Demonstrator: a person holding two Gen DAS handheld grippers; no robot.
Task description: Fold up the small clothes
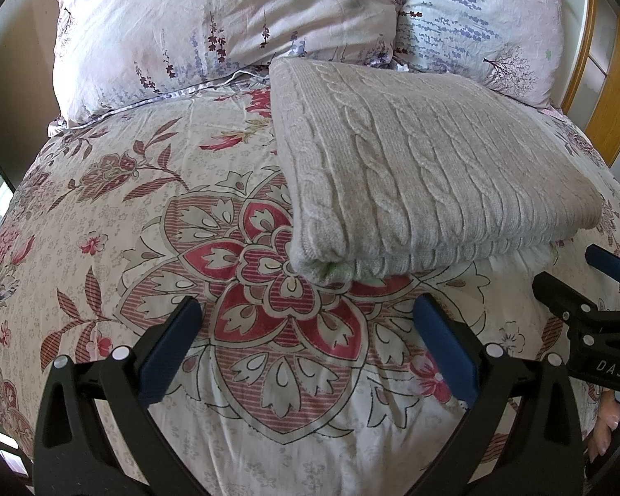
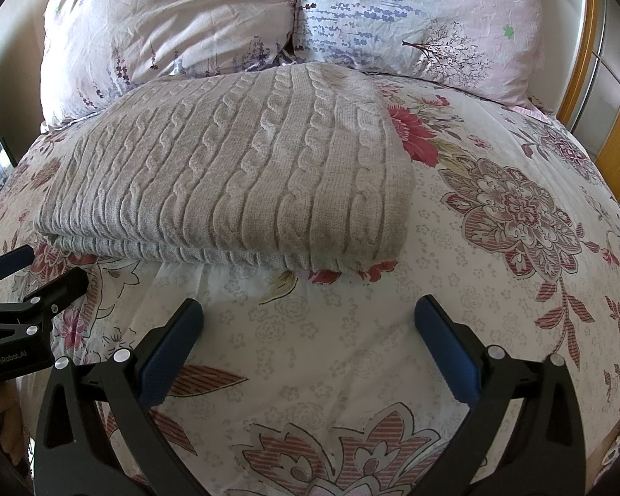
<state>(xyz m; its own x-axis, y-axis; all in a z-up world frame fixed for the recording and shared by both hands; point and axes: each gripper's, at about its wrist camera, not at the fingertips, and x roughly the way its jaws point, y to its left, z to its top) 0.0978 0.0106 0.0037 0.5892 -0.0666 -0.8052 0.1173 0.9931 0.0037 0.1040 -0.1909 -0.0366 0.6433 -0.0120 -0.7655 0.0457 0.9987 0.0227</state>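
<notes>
A grey cable-knit sweater [image 1: 425, 173] lies folded into a thick rectangle on the floral bedspread [image 1: 103, 215], its folded edge toward me. In the right wrist view the same sweater [image 2: 235, 173] sits just beyond the fingers. My left gripper [image 1: 308, 316] is open, hovering a little short of the sweater's near-left corner, with nothing between its blue pads. My right gripper [image 2: 308, 316] is also open, just short of the sweater's near edge. Each gripper shows at the edge of the other's view: the right gripper [image 1: 595, 285] and the left gripper [image 2: 25, 277].
Two floral pillows [image 1: 227, 33] [image 1: 487, 25] lean behind the sweater at the head of the bed. A wooden headboard or door frame [image 2: 616, 124] stands at the right. The bedspread [image 2: 516, 289] spreads wide to the right of the sweater. A hand [image 1: 607, 425] shows low right.
</notes>
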